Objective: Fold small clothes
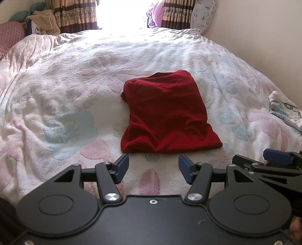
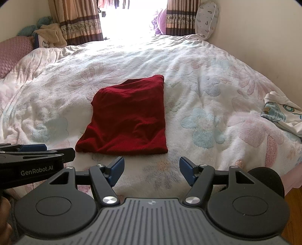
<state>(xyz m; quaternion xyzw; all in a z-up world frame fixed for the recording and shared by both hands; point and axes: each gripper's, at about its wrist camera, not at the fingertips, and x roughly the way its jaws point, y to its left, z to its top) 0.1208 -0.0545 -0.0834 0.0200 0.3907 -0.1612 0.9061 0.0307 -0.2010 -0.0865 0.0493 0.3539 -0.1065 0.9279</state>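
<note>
The dark red garment [image 1: 166, 113] lies already folded into a rough rectangle in the middle of the bed's floral blanket [image 1: 66, 94]. Left tongs [image 1: 153, 168] and right tongs [image 2: 152, 170] hover just short of its near edge, both spread wide and empty. This fold looks finished; the next move likely calls for reaching toward the white printed garment [image 2: 281, 113] at the bed's right edge.

Printed white garment [image 1: 285, 111] cut off at the right edge — window [image 2: 132, 17] view blown out, unreadable
</note>
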